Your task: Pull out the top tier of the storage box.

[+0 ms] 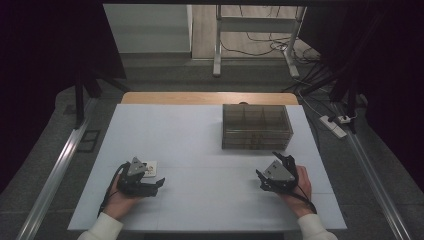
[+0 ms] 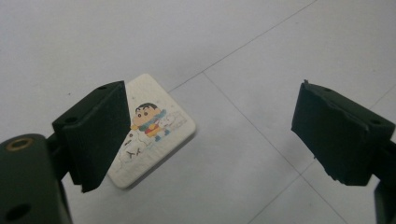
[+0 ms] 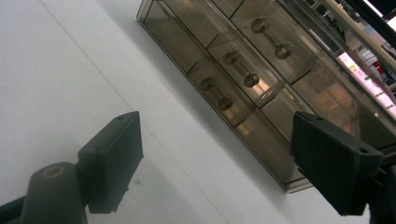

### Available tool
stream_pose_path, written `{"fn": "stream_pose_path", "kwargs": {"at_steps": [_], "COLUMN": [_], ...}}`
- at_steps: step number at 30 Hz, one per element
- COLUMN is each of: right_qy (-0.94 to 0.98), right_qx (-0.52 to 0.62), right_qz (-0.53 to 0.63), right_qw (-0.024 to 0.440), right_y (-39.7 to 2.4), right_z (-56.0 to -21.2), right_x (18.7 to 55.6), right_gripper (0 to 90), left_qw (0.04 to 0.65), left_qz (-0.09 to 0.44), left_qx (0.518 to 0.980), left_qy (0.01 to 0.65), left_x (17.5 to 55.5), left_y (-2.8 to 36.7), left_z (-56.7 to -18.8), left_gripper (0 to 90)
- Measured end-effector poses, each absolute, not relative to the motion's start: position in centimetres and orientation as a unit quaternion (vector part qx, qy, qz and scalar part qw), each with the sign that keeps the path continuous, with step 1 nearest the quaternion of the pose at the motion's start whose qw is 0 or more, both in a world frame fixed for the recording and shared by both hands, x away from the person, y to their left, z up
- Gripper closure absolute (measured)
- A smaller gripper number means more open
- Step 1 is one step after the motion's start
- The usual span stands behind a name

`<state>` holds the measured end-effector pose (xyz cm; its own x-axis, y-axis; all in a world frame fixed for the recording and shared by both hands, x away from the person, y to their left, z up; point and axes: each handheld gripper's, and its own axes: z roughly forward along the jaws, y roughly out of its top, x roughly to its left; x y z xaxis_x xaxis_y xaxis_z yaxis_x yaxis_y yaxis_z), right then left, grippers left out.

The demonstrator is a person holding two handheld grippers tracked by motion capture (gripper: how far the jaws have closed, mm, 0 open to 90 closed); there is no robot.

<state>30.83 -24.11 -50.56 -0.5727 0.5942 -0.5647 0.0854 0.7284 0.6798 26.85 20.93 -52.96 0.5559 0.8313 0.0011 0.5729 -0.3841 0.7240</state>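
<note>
- Two grippers were at the table, one per hand: the left gripper (image 1: 159, 184) and the right gripper (image 1: 267, 170), each with two black jaws standing apart.
- Two hands held them, the left hand (image 1: 119, 198) and the right hand (image 1: 298, 189).
- One white card (image 2: 156, 133) with a cartoon print lay flat on the table.
- One smoky clear drawer box (image 1: 256, 127) stood on the table.
- Three drawer handles (image 3: 240, 68) showed on its front in the right gripper view, each a bar with two round ends.
- One white table (image 1: 200, 200) carried it all.
- One power strip (image 1: 334, 125) lay on the floor.
</note>
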Motion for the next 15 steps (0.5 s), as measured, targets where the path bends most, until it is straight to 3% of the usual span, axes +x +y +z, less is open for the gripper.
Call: {"fn": "stream_pose_path", "kwargs": {"at_steps": [15], "right_qy": [0.824], "right_qx": [0.206], "right_qz": [0.302], "right_qw": [0.432], "right_y": [-24.3], "right_z": [-50.13], "right_x": [31.57], "right_gripper": [20.0], "left_qw": [0.344], "left_qz": [0.187], "left_qx": [0.813], "left_qy": [0.43], "left_x": [26.87], "left_y": [20.77], "left_z": [-53.08], "left_gripper": [11.8]}}
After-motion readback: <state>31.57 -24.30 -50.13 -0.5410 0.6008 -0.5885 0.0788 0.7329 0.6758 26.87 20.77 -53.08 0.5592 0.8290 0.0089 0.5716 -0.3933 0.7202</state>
